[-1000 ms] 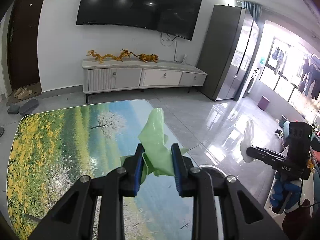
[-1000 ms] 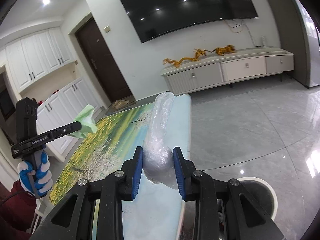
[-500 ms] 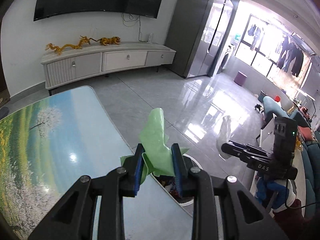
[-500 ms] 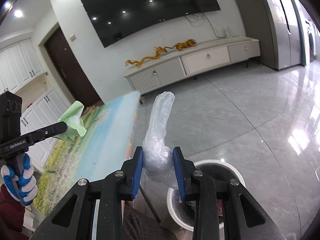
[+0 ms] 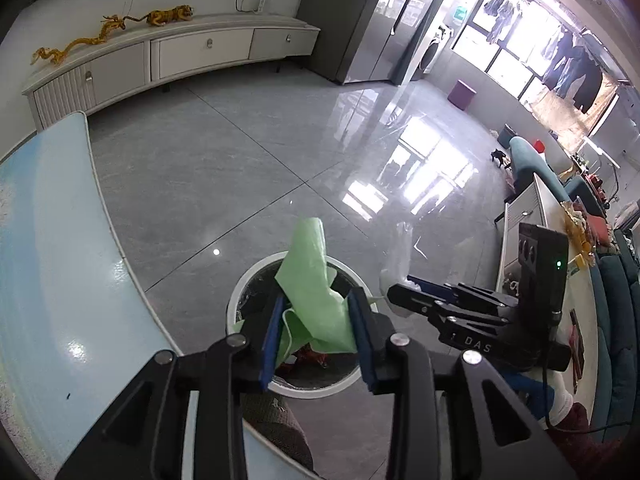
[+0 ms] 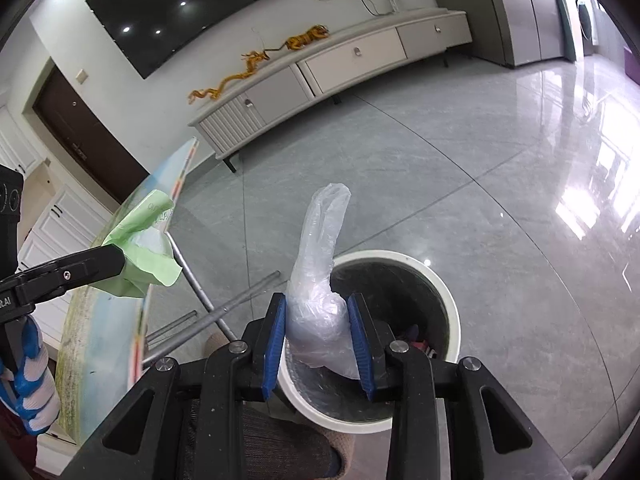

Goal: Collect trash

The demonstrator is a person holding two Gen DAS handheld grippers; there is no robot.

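Note:
My left gripper (image 5: 318, 322) is shut on a crumpled green wrapper (image 5: 314, 280) and holds it above the white round trash bin (image 5: 256, 280), which has trash inside. My right gripper (image 6: 318, 330) is shut on a clear plastic bag (image 6: 320, 272) and holds it over the near left rim of the same bin (image 6: 450, 308). In the right wrist view the left gripper (image 6: 116, 260) with the green wrapper (image 6: 144, 252) is at the left, above the table edge. In the left wrist view the right gripper (image 5: 396, 294) with the bag (image 5: 398, 256) is just right of the bin.
The table with a landscape print (image 5: 56, 264) is at the left, its metal legs (image 6: 208, 312) next to the bin. A white TV cabinet (image 5: 180, 52) stands along the far wall. A sofa and side cabinet (image 5: 536, 208) are at the right. Glossy grey floor tiles surround the bin.
Both grippers moved off the table to the right and tilted down, each still holding its item. The bin now lies directly under both of them.

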